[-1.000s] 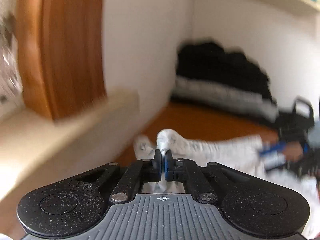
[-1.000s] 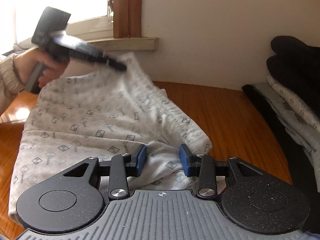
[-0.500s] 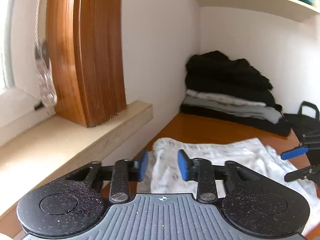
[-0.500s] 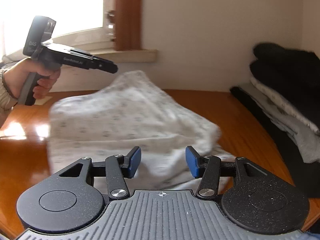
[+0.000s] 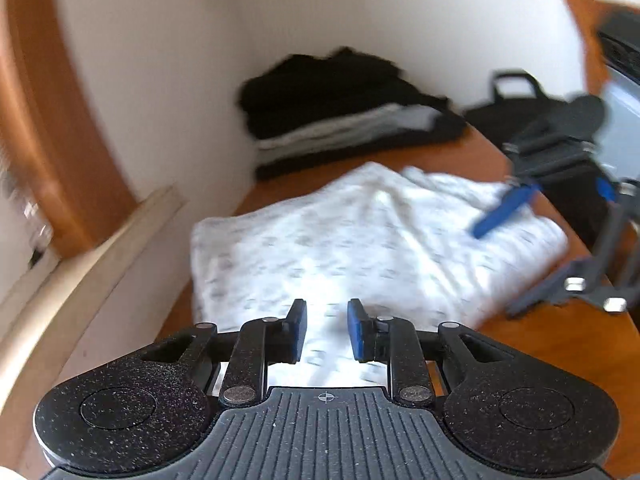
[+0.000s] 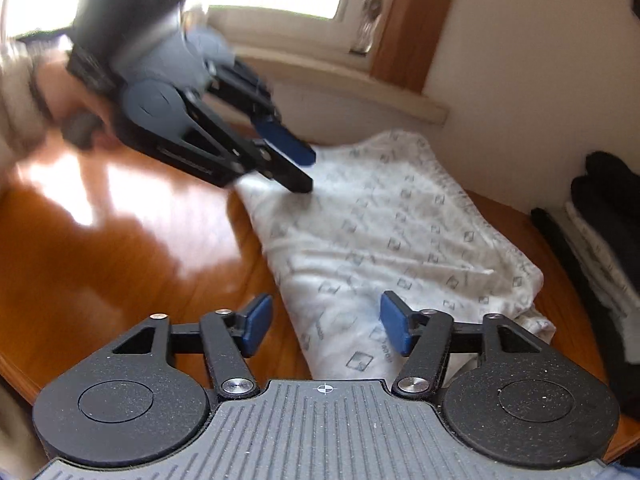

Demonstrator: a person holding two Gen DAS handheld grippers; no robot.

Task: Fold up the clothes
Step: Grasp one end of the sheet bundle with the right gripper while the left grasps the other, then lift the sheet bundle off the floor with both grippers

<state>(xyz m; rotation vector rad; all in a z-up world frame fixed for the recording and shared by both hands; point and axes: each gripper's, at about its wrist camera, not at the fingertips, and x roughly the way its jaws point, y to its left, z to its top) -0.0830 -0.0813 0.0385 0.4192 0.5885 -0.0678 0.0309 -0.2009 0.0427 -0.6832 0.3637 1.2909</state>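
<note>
A white garment with a small grey print (image 5: pixel 360 240) lies folded on the wooden table (image 5: pixel 560 344). My left gripper (image 5: pixel 327 328) hovers just over its near edge. Its jaws are closing, a narrow gap shows between the blue pads, and nothing is pinched. In the right wrist view the same garment (image 6: pixel 392 232) stretches from the window wall toward me. My right gripper (image 6: pixel 326 322) stands over its near end with jaws opening and the pads clear of the cloth. The left gripper (image 6: pixel 300 164) shows there blurred above the garment's far-left edge. The right gripper (image 5: pixel 554 200) appears blurred at the garment's right side.
A stack of folded black, grey and white clothes (image 5: pixel 340 120) sits in the back corner by the wall, also at the right edge (image 6: pixel 600 240). A black bag (image 5: pixel 520 112) lies beyond it. A pale windowsill (image 6: pixel 340 80) runs along the wall. A person's hand (image 6: pixel 60 92) holds the left gripper.
The left gripper let go of the raised cloth corner, and the garment settled flat and folded on the table. Both grippers drew back toward its near edges. The right jaws spread wider.
</note>
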